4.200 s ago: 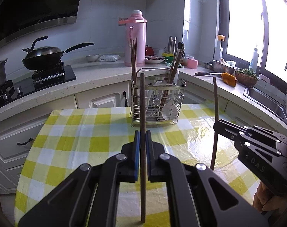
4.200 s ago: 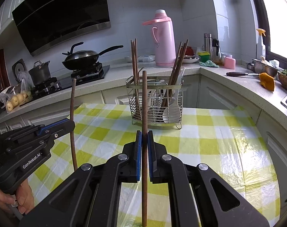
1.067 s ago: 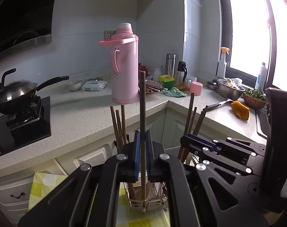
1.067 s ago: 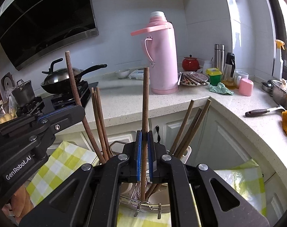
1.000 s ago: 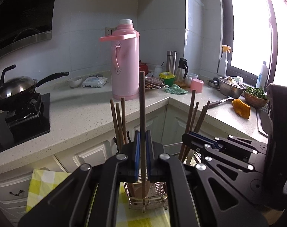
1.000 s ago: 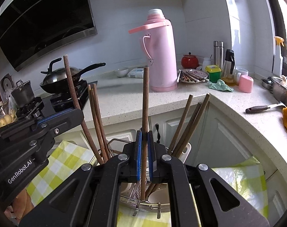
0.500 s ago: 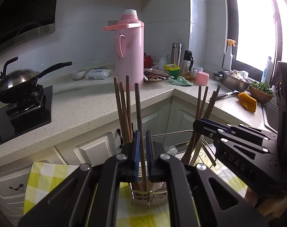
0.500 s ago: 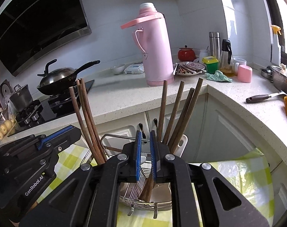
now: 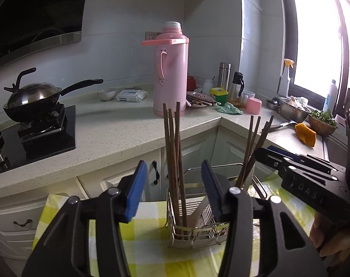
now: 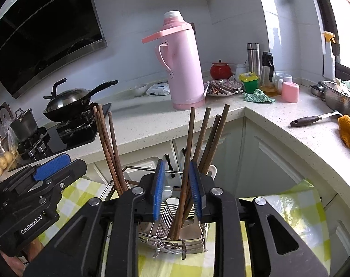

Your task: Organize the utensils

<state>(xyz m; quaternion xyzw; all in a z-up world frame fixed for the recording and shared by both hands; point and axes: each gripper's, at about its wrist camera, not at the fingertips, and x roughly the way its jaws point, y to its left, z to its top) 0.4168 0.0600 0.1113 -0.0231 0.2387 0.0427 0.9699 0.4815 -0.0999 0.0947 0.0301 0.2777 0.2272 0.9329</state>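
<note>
The brown wooden chopsticks [image 9: 173, 152] stand inside the wire metal utensil basket [image 9: 195, 228] on the yellow checked tablecloth [image 9: 149, 249] — the left gripper [image 9: 172, 187] and right gripper [image 10: 176, 188] are both opening, clamping nothing — so this placing looks done.

Right gripper [image 10: 176, 189] fingers opening; chopstick [image 10: 188, 152] between, untouched, standing in wire rack [image 10: 175, 242].

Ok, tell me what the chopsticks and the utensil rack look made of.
Chopsticks: probably wood, matt dark brown with a faint reddish grain; bamboo can't be ruled out.
Utensil rack: metal wire, likely stainless or chromed steel, judging by its shiny silver bars with bright glints.
</note>
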